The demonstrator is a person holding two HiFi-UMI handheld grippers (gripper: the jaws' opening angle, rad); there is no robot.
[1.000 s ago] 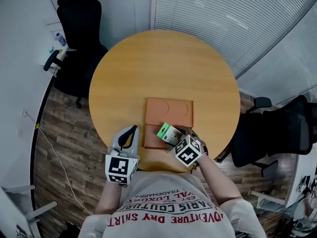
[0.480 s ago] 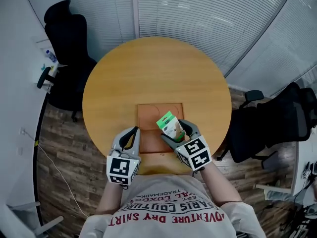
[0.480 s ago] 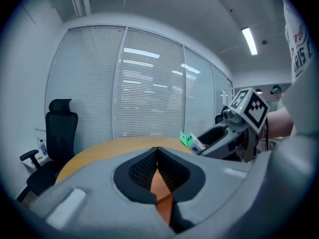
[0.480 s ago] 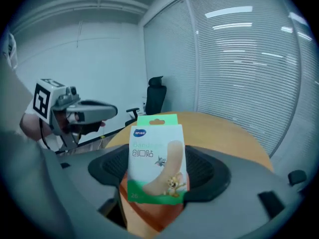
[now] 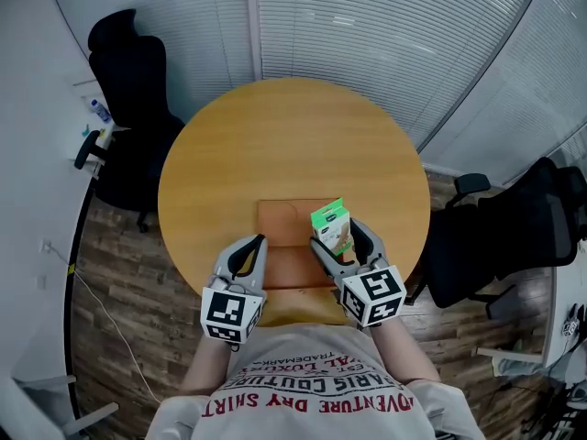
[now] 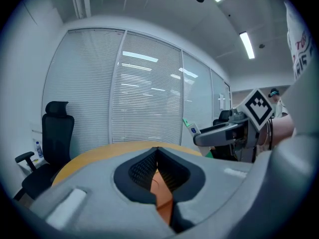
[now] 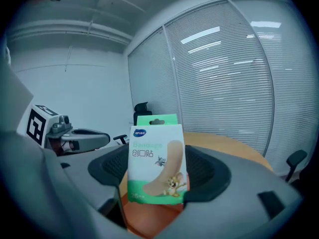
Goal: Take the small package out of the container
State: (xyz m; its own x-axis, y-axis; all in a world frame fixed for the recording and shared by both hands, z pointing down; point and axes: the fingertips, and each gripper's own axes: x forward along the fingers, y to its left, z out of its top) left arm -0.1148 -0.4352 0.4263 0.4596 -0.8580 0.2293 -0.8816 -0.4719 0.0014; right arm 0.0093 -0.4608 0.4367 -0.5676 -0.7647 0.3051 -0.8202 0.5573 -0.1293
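My right gripper (image 5: 335,238) is shut on a small green-and-white bandage package (image 5: 331,226), held upright above the right part of the orange container (image 5: 286,236). In the right gripper view the package (image 7: 156,159) stands between the jaws, its printed face toward the camera, with the orange container (image 7: 154,222) below it. My left gripper (image 5: 248,257) is shut with nothing in it, over the container's left front edge. The left gripper view shows its jaws closed, a sliver of the orange container (image 6: 163,198) between them, and the right gripper (image 6: 199,132) with the package at the right.
The container lies near the front edge of a round wooden table (image 5: 293,145). Black office chairs stand at the back left (image 5: 128,71) and at the right (image 5: 500,236). Window blinds (image 5: 385,26) run behind the table.
My right gripper has lifted the package up and a little to the right, and turned it upright. The left gripper has shifted slightly forward.
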